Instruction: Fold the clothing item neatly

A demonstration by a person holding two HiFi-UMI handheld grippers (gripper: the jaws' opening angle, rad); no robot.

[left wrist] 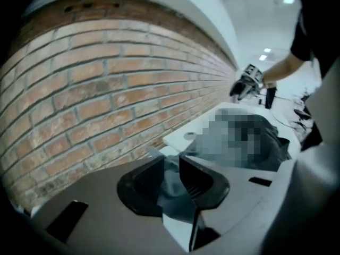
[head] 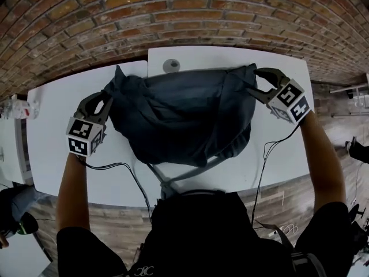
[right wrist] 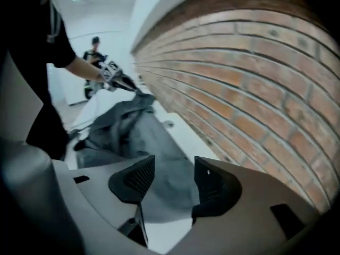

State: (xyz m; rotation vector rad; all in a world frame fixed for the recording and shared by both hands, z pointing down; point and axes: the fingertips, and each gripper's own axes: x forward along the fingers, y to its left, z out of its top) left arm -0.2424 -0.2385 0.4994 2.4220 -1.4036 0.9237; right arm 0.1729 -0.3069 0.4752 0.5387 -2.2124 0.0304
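My left gripper point(left wrist: 171, 166) has its jaws only narrowly apart. A corner of the dark garment point(left wrist: 172, 190) lies in the gap, and the pads do not look to be pinching it. My right gripper point(right wrist: 174, 169) stands wide open; the cloth's other corner is spread flat beneath and between its jaws, and neither pad touches it.

Both grippers point down at the far side of the white table point(head: 55, 114), close to the brick wall point(head: 173, 10), one at each top corner of the piece. I read that as setting the garment down stretched wide, so that it lies flat for folding.

The garment sits across the middle of the table, rumpled and bunched toward me. No fold looks made yet, and I judge it wants smoothing first.
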